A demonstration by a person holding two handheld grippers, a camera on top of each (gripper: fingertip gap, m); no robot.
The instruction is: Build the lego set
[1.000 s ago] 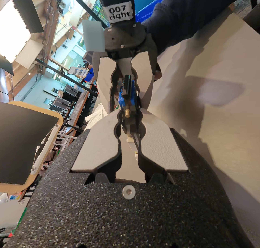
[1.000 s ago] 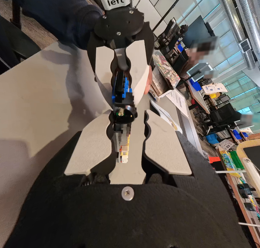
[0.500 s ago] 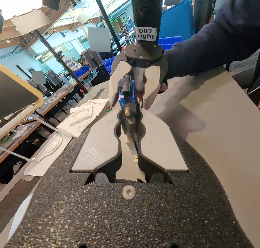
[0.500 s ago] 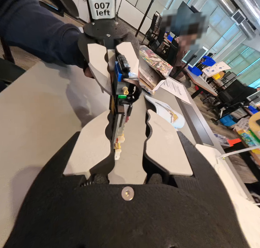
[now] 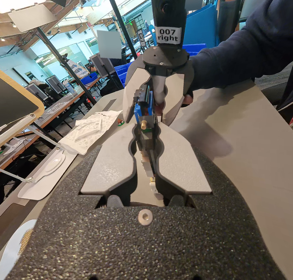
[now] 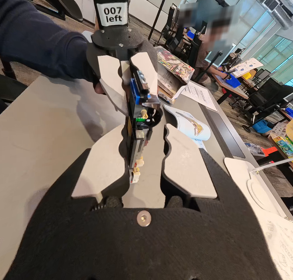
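A long brick-built model (image 5: 143,112) in blue, black, grey and tan hangs above the grey table (image 5: 237,129), between two grippers that face each other. My left gripper (image 5: 146,126) is shut on the model, with both fingers pressed against its sides. My right gripper (image 6: 144,126) is open. The model (image 6: 134,145) lies against its left finger (image 6: 107,153), and a clear gap separates it from the right finger (image 6: 182,158). The right gripper (image 5: 148,123) also shows in the left wrist view, its fingers spread around the model's far end. The left gripper (image 6: 141,105) shows in the right wrist view.
A crumpled printed paper (image 5: 88,129) and a small green and red brick piece (image 5: 120,122) lie on the table to the left. An open booklet (image 6: 190,126), a cardboard box (image 6: 172,75) and a printed sheet (image 6: 199,96) lie to the right. A person (image 6: 210,66) sits at a far table. The grippers are tip to tip, or close to it.
Both grippers and the model have swung from a steep tilt to roughly level over the table. The left grip on the model is unchanged. The right fingers have stayed apart.
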